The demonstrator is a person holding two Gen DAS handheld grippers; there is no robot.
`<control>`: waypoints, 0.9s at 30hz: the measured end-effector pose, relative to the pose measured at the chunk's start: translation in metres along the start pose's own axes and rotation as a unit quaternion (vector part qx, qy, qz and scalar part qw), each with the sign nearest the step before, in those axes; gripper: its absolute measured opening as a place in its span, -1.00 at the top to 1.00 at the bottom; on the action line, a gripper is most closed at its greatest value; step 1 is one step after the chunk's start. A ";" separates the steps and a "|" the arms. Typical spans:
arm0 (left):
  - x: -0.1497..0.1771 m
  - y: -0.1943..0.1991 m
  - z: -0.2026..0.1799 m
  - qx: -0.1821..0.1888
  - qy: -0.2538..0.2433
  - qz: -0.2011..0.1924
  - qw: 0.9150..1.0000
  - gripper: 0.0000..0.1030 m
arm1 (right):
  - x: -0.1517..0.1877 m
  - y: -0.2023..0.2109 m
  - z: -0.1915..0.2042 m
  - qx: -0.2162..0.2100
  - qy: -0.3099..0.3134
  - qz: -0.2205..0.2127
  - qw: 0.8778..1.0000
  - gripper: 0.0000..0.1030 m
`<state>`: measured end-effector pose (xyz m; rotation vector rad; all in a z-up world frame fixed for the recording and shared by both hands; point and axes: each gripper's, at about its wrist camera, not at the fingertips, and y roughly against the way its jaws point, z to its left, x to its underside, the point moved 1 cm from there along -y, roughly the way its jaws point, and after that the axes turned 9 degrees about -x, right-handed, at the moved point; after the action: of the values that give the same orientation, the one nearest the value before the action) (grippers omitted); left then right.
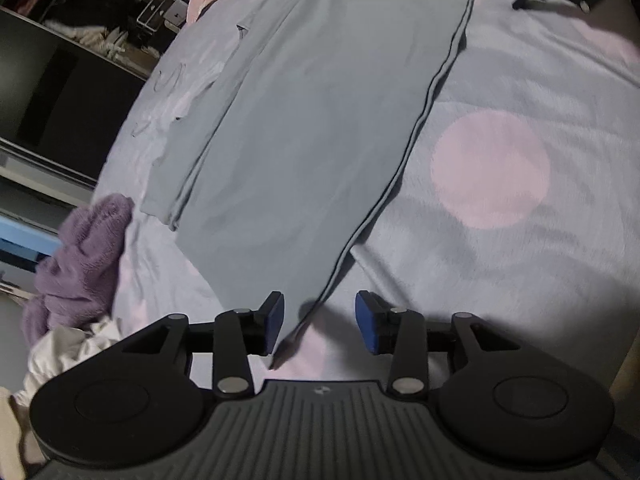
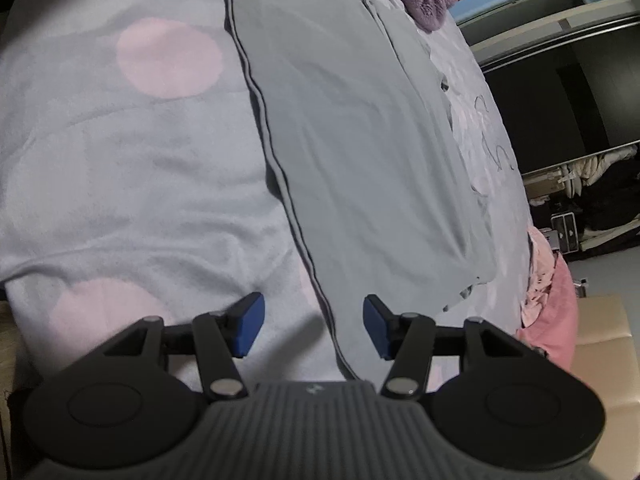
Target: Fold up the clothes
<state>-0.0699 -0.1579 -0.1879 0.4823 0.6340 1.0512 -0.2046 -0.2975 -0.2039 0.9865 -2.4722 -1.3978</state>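
Note:
A grey-blue garment [image 1: 312,128] lies flat on the bed, folded lengthwise, with a dark-seamed edge along one side. In the left wrist view its near corner tapers down between the fingers of my left gripper [image 1: 320,320]. That gripper is open, with a gap on both sides of the cloth. In the right wrist view the same garment [image 2: 360,140] stretches away. Its seamed edge runs down between the blue pads of my right gripper [image 2: 314,324], which is open and pressing on nothing.
The bedspread [image 1: 520,80] is pale blue with pink dots. A purple fluffy cloth [image 1: 80,256] and a white cloth [image 1: 60,352] lie at one bed edge, pink clothes [image 2: 548,304] at another. A dark wardrobe [image 1: 60,100] stands beside the bed.

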 end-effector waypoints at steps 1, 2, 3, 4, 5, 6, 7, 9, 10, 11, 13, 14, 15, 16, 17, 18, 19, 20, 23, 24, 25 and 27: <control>0.002 -0.001 0.000 -0.003 -0.003 0.003 1.000 0.28 | 0.002 -0.001 0.001 0.006 0.010 0.001 1.000 -0.13; 0.003 -0.002 0.000 -0.007 -0.005 0.006 1.000 0.28 | 0.003 -0.002 0.002 0.013 0.019 0.003 1.000 -0.13; 0.005 -0.003 0.000 -0.009 -0.008 0.008 1.000 0.28 | 0.004 -0.003 0.002 0.016 0.023 0.005 1.000 -0.13; 0.006 -0.003 -0.001 -0.011 -0.011 0.009 1.000 0.28 | 0.004 -0.005 0.003 0.018 0.027 0.007 0.999 -0.13; 0.006 -0.003 -0.002 -0.012 -0.014 0.009 1.000 0.28 | 0.003 -0.006 0.002 0.020 0.030 0.007 0.999 -0.13; 0.006 -0.003 -0.003 -0.014 -0.018 0.008 1.000 0.28 | 0.003 -0.006 0.001 0.022 0.033 0.008 0.999 -0.13; 0.006 -0.003 -0.005 -0.017 -0.024 0.007 1.000 0.28 | 0.002 -0.007 0.001 0.023 0.035 0.009 0.999 -0.13; 0.005 -0.005 -0.011 -0.026 -0.041 0.000 0.999 0.28 | 0.001 -0.010 0.003 0.030 0.049 0.007 0.998 -0.13; 0.005 -0.007 -0.014 -0.031 -0.050 -0.005 0.998 0.28 | 0.000 -0.011 0.005 0.034 0.054 0.006 0.998 -0.13; 0.005 -0.008 -0.016 -0.035 -0.058 -0.008 0.998 0.28 | -0.001 -0.013 0.006 0.038 0.060 0.006 0.997 -0.13; 0.005 -0.010 -0.020 -0.044 -0.068 -0.013 0.997 0.28 | -0.002 -0.015 0.009 0.046 0.070 0.007 0.996 -0.13; 0.005 -0.011 -0.022 -0.049 -0.071 -0.015 0.996 0.28 | -0.002 -0.016 0.011 0.050 0.075 0.007 0.996 -0.14; 0.006 -0.011 -0.024 -0.053 -0.074 -0.017 0.996 0.28 | -0.002 -0.017 0.012 0.054 0.079 0.007 0.995 -0.14; 0.006 -0.012 -0.025 -0.058 -0.077 -0.019 0.995 0.28 | -0.002 -0.017 0.011 0.055 0.076 0.008 0.996 -0.14; 0.006 -0.013 -0.027 -0.062 -0.082 -0.022 0.994 0.28 | -0.002 -0.018 0.010 0.056 0.072 0.008 0.996 -0.14; 0.007 -0.014 -0.028 -0.066 -0.087 -0.026 0.994 0.28 | -0.002 -0.018 0.010 0.057 0.070 0.008 0.996 -0.14; 0.007 -0.015 -0.029 -0.069 -0.091 -0.028 0.993 0.28 | -0.002 -0.019 0.010 0.058 0.068 0.007 0.996 -0.14; 0.006 -0.016 -0.029 -0.070 -0.092 -0.029 0.993 0.28 | -0.002 -0.020 0.009 0.060 0.069 0.006 0.996 -0.14; 0.005 -0.018 -0.027 -0.068 -0.084 -0.027 0.994 0.28 | -0.003 -0.021 0.010 0.061 0.073 0.007 0.995 -0.15; 0.005 -0.018 -0.026 -0.067 -0.081 -0.026 0.994 0.28 | -0.003 -0.021 0.010 0.061 0.074 0.007 0.995 -0.15; 0.005 -0.018 -0.026 -0.067 -0.079 -0.026 0.994 0.28 | -0.003 -0.022 0.009 0.061 0.074 0.008 0.995 -0.15; 0.004 -0.018 -0.027 -0.067 -0.078 -0.025 0.994 0.28 | -0.003 -0.022 0.009 0.060 0.074 0.008 0.995 -0.15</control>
<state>-0.0752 -0.1598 -0.2198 0.4248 0.4325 0.9900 -0.1957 -0.2974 -0.2258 1.0511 -2.4716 -1.1385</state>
